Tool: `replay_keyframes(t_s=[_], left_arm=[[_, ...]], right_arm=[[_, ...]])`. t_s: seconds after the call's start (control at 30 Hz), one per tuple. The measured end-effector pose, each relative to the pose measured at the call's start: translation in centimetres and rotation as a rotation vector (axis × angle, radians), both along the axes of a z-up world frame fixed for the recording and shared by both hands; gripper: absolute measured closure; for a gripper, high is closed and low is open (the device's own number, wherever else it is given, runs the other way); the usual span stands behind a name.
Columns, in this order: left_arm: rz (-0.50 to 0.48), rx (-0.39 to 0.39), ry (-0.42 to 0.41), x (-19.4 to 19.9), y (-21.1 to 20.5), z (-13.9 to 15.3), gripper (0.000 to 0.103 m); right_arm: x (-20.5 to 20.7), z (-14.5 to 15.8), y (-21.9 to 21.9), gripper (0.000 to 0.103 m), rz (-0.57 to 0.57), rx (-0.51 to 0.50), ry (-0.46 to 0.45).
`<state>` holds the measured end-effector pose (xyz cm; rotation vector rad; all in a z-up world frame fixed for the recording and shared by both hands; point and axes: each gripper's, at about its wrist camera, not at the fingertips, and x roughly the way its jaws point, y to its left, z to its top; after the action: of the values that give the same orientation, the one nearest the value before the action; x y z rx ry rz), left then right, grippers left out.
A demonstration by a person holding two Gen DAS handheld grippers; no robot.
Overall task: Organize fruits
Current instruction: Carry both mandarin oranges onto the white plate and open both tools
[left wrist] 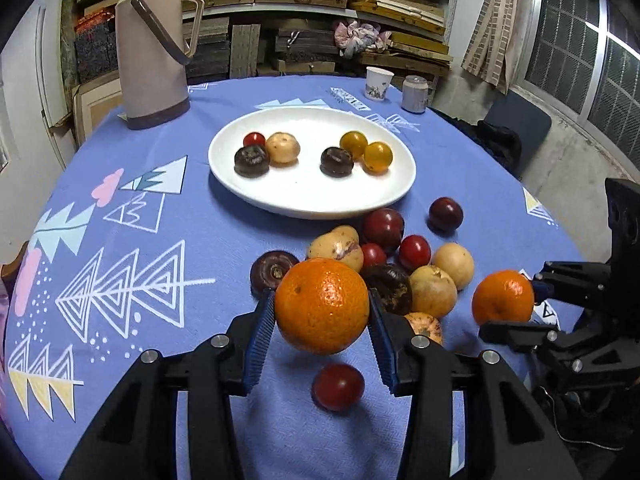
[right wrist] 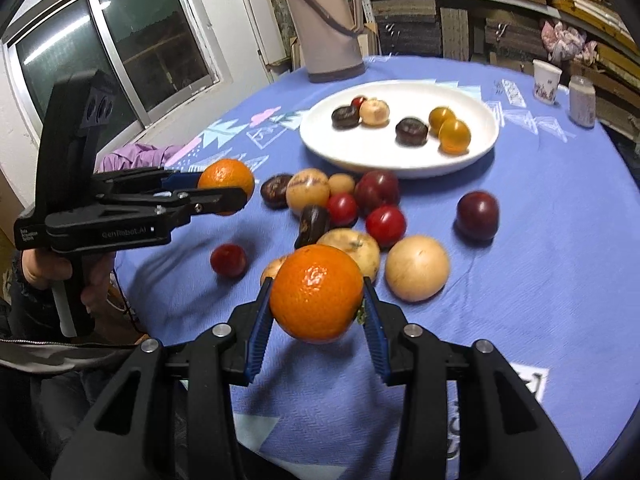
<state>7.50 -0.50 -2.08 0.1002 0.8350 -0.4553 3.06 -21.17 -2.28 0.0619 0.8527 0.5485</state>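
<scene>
My left gripper [left wrist: 322, 308] is shut on an orange [left wrist: 322, 306] and holds it above the blue tablecloth; it also shows in the right wrist view [right wrist: 224, 188]. My right gripper [right wrist: 317, 298] is shut on a second orange [right wrist: 316, 294], lifted near the table's front; this orange shows in the left wrist view [left wrist: 503, 298]. A white plate [left wrist: 312, 200] holds several small fruits in two groups. A pile of loose fruits [left wrist: 404, 256] lies between the plate and the grippers. One red fruit [left wrist: 338, 386] lies under the left gripper.
A tall beige thermos [left wrist: 154, 48] stands at the back left of the round table. A paper cup [left wrist: 378, 84] and a small jar [left wrist: 415, 94] stand at the back right. A dark red fruit [left wrist: 445, 214] lies alone right of the plate.
</scene>
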Motion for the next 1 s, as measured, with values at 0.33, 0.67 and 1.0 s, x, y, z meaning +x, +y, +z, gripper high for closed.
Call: replay_keyframes(t_s=[0.33, 0.67, 1.0], left_arm=[[0.016, 0.006, -0.023, 0.4, -0.3, 1.8, 0.057], [0.016, -0.008, -0.076, 3.8, -1.4, 4.4, 0.057], [0.054, -0.023, -0.044, 10.7, -2.4, 4.0, 0.057]], right_arm=[[1.5, 3.4, -0.9, 0.062, -0.042, -0.036, -0.098], [5.9, 6.8, -1.0, 0.062, -0.062, -0.041, -0.171], [14.3, 6.8, 0.3, 0.062, -0.066, -0.075, -0.150]])
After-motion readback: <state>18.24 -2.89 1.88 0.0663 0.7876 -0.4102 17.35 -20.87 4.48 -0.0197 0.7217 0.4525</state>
